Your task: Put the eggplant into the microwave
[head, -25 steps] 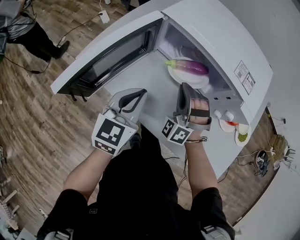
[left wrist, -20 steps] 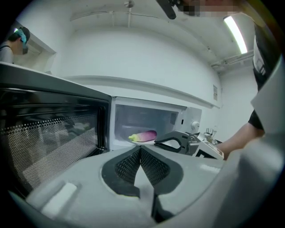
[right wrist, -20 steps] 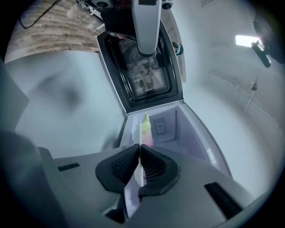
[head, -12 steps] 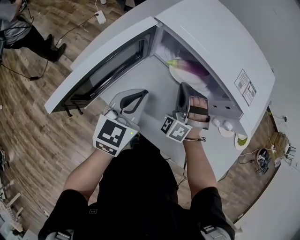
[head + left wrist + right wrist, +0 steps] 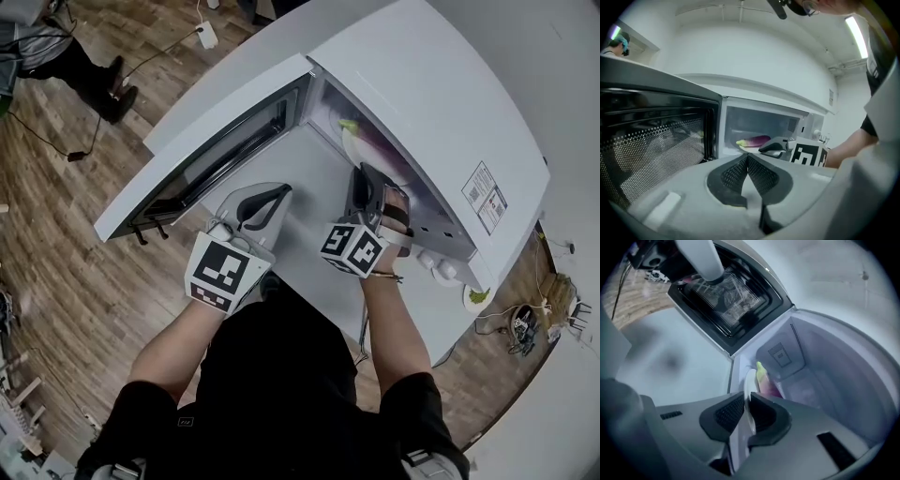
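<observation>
1. Left gripper (image 5: 272,192) (image 5: 747,157): held low over the surface (image 5: 309,202), in front of the open door (image 5: 216,141). Fingers clenched tip to tip, nothing between them. Place little changed from a second ago.
2. Right gripper (image 5: 367,183) (image 5: 746,401): at the mouth of the microwave (image 5: 441,103), nearer the opening than a second ago. Its marker cube (image 5: 354,248) now shows a different face to the head view. Fingers have just been opening and are now released. The rim of the plate (image 5: 750,394) stands edge-on in the gap between them.
3. Plate (image 5: 353,150) (image 5: 747,147): white, inside the microwave cavity, bearing the eggplant. A second ago it lay at the cavity's front edge and showed whole from the head view. Now it sits further in, most of it hidden under the microwave's top.
4. Eggplant (image 5: 349,125) (image 5: 754,140) (image 5: 765,380): purple with a green stem end, lying on the plate inside the microwave. Only the stem end shows from the head view. The left gripper view shows its full length.
5. Door: swung wide to the left, as before, mesh window facing the cavity.
6. Floor (image 5: 66,244): wood, with cables. A person (image 5: 66,56) stands at the far left.
</observation>
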Available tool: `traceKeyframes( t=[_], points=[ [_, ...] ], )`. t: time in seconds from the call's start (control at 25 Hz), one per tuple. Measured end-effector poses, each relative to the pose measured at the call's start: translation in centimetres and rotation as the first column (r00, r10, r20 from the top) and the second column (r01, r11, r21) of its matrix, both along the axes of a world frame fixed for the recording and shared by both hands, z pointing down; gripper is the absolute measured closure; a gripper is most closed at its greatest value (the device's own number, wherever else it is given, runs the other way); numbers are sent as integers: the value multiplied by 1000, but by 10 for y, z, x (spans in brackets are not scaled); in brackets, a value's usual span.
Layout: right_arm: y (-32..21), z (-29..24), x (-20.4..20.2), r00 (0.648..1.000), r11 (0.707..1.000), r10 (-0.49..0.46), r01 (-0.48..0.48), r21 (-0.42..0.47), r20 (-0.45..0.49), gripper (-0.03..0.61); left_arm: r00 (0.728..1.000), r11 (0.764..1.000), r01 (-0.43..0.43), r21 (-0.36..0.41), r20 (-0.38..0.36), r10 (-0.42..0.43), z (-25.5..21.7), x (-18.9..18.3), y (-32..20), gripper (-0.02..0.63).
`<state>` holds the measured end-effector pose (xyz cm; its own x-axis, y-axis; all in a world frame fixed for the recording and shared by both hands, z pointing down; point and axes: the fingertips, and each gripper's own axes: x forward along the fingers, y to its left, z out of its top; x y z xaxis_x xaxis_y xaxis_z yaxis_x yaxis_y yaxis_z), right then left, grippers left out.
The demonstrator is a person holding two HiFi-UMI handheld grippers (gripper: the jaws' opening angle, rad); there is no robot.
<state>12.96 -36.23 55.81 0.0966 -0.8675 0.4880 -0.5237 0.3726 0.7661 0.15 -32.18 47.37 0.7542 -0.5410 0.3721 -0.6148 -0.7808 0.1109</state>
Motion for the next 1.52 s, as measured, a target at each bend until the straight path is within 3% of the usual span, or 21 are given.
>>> traceKeyframes(
  t=[0.4,0.6,0.8,1.2,1.52],
  points=[
    [-24,-3,-2,985,999,25,-18,-40,171,520,1000,999,-2,-37,30,3,-4,8,-4,604],
    [-18,-10,0,955,997,66,-52,-58,288,471,999,998,-1,-55,44,3,-13,7,1,604],
    [-13,-10,3,931,994,105,-88,-65,349,523,998,998,-5,-70,65,10,-19,6,2,604],
    [-24,-20,11,904,991,133,-117,-63,405,523,999,997,-18,-71,49,22,-30,8,4,604],
    [48,-67,-33,809,996,88,-75,-48,581,525,999,999,-30,-14,32,30,-64,-8,53,604]
  ],
)
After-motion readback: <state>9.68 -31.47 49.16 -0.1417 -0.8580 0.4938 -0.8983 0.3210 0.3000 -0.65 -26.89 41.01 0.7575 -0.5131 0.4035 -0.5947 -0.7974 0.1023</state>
